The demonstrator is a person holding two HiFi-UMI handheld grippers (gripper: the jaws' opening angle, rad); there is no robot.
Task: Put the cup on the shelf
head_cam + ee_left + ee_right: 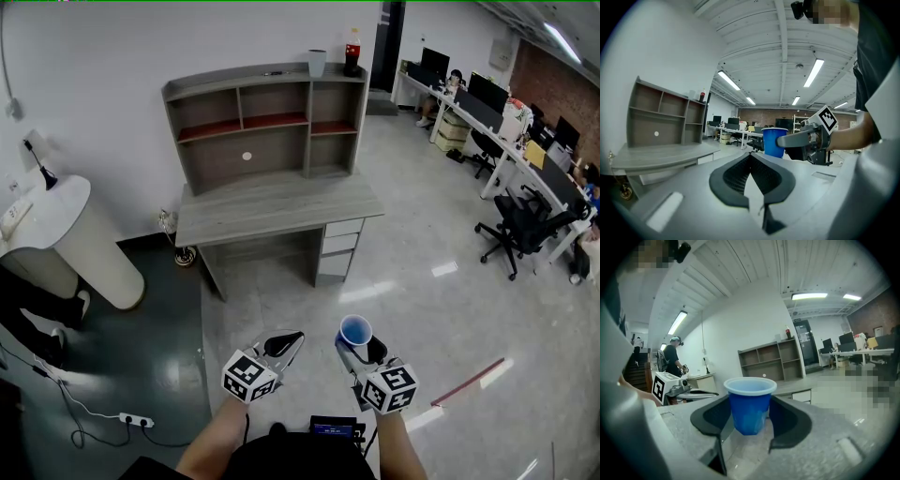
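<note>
Closest in, the right hand-held gripper [357, 343] is clamped on a blue cup [355, 330]. In the right gripper view the cup [750, 405] stands upright between the two dark pads, both pressing on its sides, its pale rim above them and its open mouth up. The left hand-held gripper [287, 341] is just beside it, at about the same height. Its jaws are pressed together at the tips with nothing between them, as the left gripper view [751, 158] shows. From that view the cup [774, 142] appears to the right, gripped by the other tool. Each gripper carries a marker cube [249, 376] at its rear, and bare forearms run back to the lower edge of the head view.

Below them is a glossy floor [422, 281], pale ahead and dark to the left, where a power strip [137, 420] lies with its cable. A white stand [75, 234] with a rounded body is at the left.

Well ahead stands a grey worktop [272, 206] against the wall, with drawers [339, 248] under its right end. A shelf unit [267, 117] with open compartments rises from the back of the worktop, and the blue cup is well apart from it. On its top board stand a pale cup [317, 62] and, just beside it, a bottle [352, 52] with a red label. To the far right are long desks with monitors and a black office chair [516, 225].
</note>
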